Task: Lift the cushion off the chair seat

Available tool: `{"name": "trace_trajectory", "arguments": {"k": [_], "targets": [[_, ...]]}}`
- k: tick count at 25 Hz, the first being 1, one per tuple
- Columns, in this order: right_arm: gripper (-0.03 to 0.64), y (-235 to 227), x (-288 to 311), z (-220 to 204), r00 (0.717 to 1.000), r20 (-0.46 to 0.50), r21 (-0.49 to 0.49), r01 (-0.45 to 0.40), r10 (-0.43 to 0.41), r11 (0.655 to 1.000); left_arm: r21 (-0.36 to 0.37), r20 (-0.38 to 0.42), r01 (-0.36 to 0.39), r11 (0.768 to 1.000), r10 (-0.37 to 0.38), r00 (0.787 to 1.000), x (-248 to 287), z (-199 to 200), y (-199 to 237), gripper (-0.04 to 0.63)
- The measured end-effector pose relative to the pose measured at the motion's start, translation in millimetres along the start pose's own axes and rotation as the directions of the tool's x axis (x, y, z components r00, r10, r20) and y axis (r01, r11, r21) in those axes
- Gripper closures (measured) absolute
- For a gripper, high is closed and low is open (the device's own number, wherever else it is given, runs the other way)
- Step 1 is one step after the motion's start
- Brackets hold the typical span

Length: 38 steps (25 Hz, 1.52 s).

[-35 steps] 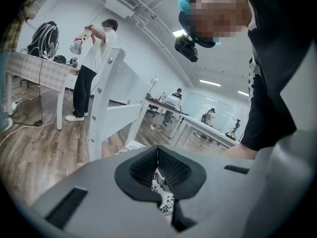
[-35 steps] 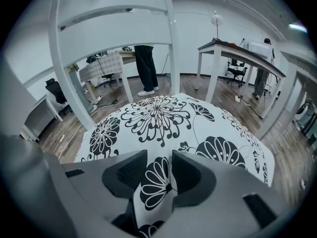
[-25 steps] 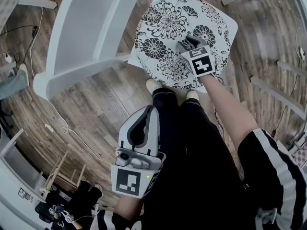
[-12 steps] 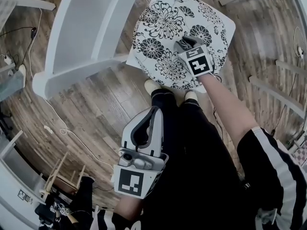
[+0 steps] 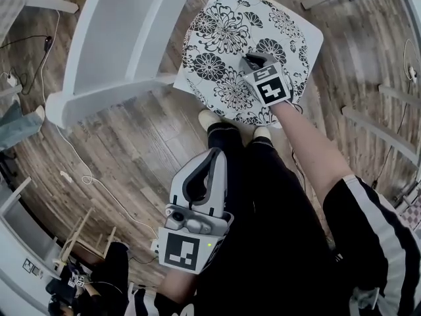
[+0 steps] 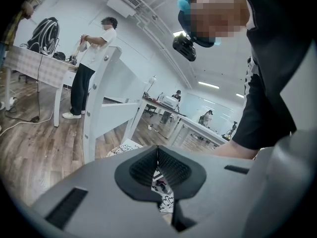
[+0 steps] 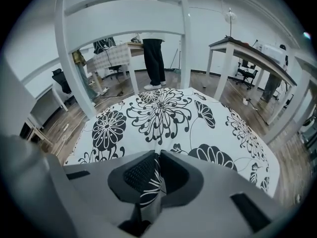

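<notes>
The right gripper (image 7: pixel 157 170), its jaws just closing, is pinching a fold of the cushion (image 5: pixel 223 31). The chair back (image 7: pixel 124 16) is standing just beyond. The left gripper (image 6: pixel 158 165) is hanging shut and empty beside the person's legs (image 5: pixel 263 196).

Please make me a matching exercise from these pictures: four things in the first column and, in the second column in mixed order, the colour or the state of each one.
Column one
1. cushion
2. right gripper
3. left gripper
4. chair

Column two
A. plain white
B. shut, holding nothing, held away from the chair
C. white with black flowers
D. shut on the cushion

Pairs: 1-C, 2-D, 3-B, 4-A.

Note: the right gripper's jaws have just been closing, with a fold of the cushion between them.
</notes>
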State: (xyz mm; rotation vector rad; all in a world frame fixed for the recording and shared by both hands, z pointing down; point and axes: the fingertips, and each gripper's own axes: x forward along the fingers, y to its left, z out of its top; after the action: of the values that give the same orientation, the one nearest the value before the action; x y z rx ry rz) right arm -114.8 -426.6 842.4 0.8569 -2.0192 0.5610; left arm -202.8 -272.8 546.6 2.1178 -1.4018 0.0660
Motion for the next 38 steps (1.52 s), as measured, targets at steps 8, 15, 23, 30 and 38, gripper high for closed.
{"name": "trace_trajectory", "arguments": {"k": [8, 15, 23, 30, 38], "targets": [[0.578, -2.2, 1.1, -2.6, 1.000, -0.005, 0.035, -0.008, 0.009, 0.999, 0.003, -0.009, -0.014, 1.000, 0.014, 1.000, 5.2, 1.9, 0.6, 0.594], [0.581, 0.1, -4.7, 1.3, 1.000, 0.004, 0.072, -0.012, 0.012, 0.997, 0.008, -0.014, -0.010, 1.000, 0.010, 1.000, 5.6, 0.8, -4.5, 0.594], [0.581, -0.9, -27.3, 18.1, 0.997, 0.075, 0.088, -0.037, 0.030, 0.995, 0.028, 0.003, 0.001, 1.000, -0.001, 1.000, 11.4, 9.1, -19.7, 0.594], [0.581, -4.1, -46.9, 27.9, 0.991, 0.125, 0.114, -0.053, 0.038, 0.992, 0.043, 0.008, 0.017, 0.999, -0.017, 1.000, 15.4, 14.9, -33.8, 0.594], [0.581, -7.2, -75.8, 37.5, 0.983, 0.182, 0.123, -0.060, 0.037, 0.991, 0.058, 0.028, 0.018, 0.998, -0.020, 0.999, 16.3, 20.9, -43.2, 0.594]]}}
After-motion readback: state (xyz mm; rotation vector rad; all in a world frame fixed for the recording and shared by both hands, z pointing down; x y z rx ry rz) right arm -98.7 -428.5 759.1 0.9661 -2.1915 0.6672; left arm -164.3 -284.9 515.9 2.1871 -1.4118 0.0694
